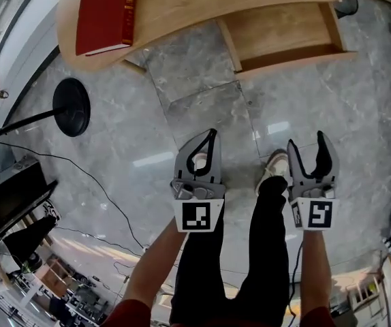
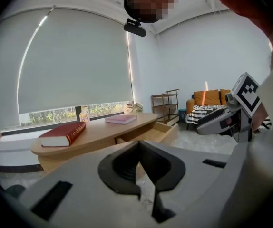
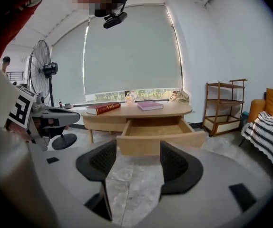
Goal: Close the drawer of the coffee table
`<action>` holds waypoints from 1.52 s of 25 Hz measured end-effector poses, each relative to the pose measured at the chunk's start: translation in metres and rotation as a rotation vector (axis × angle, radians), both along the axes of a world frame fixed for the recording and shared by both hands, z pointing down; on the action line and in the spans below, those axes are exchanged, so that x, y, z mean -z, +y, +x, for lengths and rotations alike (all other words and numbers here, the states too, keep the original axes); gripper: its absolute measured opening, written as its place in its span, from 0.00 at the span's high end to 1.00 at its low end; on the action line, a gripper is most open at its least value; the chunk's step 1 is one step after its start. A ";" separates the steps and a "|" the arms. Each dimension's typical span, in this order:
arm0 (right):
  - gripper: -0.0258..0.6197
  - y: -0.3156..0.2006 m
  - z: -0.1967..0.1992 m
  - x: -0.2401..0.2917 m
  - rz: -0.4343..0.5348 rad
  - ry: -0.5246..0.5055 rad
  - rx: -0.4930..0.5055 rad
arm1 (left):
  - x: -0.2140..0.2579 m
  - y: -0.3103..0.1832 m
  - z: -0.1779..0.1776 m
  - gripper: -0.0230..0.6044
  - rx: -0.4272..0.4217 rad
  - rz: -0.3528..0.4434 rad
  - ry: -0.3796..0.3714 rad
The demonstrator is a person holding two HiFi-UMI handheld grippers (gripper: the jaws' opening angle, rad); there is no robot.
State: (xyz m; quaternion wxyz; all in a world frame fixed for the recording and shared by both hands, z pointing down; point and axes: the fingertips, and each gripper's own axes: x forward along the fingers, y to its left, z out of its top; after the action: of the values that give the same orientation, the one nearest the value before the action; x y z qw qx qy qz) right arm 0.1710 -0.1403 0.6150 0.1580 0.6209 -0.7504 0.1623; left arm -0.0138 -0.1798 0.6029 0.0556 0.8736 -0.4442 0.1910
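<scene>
The pale wooden counter [image 1: 182, 5] curves across the top of the head view. It looks low and light on a glossy stone floor [image 1: 202, 107], so a hard or crooked shove could make it skid back instead of taking the push. Its drawer [image 1: 284, 33] stands pulled well out at the upper right of the frame, empty as far as can be seen, with its front board nearest the person. A push near one corner of that board would likely skew the drawer on its runners and jam it half shut, and a fast push could slam it so that it bounces open again. A black fan base [image 1: 71, 106] and a thin cable [image 1: 107, 189] lie at the left of the frame, well apart from the drawer, and matter only if the person steps sideways. The red book [image 1: 105, 13] lies at the counter's upper-left end, near the front edge, where a jolt might slide it. Both tools hang low in the frame, well short of the drawer and touching nothing. The left tool [image 1: 212, 136] has its jaws together on nothing, a narrow tip that could slip off the board's top edge. The right tool [image 1: 306, 142] has its jaws spread apart and empty, facing the drawer front in its own view. One spread jaw could hook over the rim and be nipped as the drawer goes in. The person's shoe [image 1: 274, 165], between the tools, could slip on the polished floor when stepping forward.
</scene>
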 end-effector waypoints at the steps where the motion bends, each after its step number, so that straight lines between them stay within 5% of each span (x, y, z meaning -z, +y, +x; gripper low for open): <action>1: 0.53 0.000 -0.001 -0.016 -0.003 0.001 0.012 | -0.018 0.004 -0.001 0.95 -0.010 -0.018 -0.015; 7: 0.53 0.003 -0.003 -0.109 -0.008 0.015 0.061 | -0.121 0.015 -0.001 0.95 -0.045 -0.018 -0.047; 13: 0.53 -0.016 -0.002 -0.184 0.035 0.032 0.101 | -0.190 -0.007 0.006 0.95 -0.118 0.105 -0.076; 21: 0.53 -0.066 0.005 -0.260 0.152 0.041 0.119 | -0.269 -0.054 0.013 0.95 -0.105 0.184 0.003; 29: 0.53 -0.099 0.002 -0.305 0.283 0.057 0.162 | -0.319 -0.087 0.009 0.95 -0.040 0.213 0.088; 38: 0.53 -0.098 -0.004 -0.307 0.333 0.120 0.153 | -0.319 -0.091 -0.006 0.95 0.036 0.236 0.173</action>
State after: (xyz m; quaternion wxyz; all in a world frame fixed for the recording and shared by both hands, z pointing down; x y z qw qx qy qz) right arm 0.1673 -0.2378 0.9225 0.1095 0.5882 -0.8011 -0.0142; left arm -0.0200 -0.2705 0.9218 -0.0058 0.8791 -0.4727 0.0604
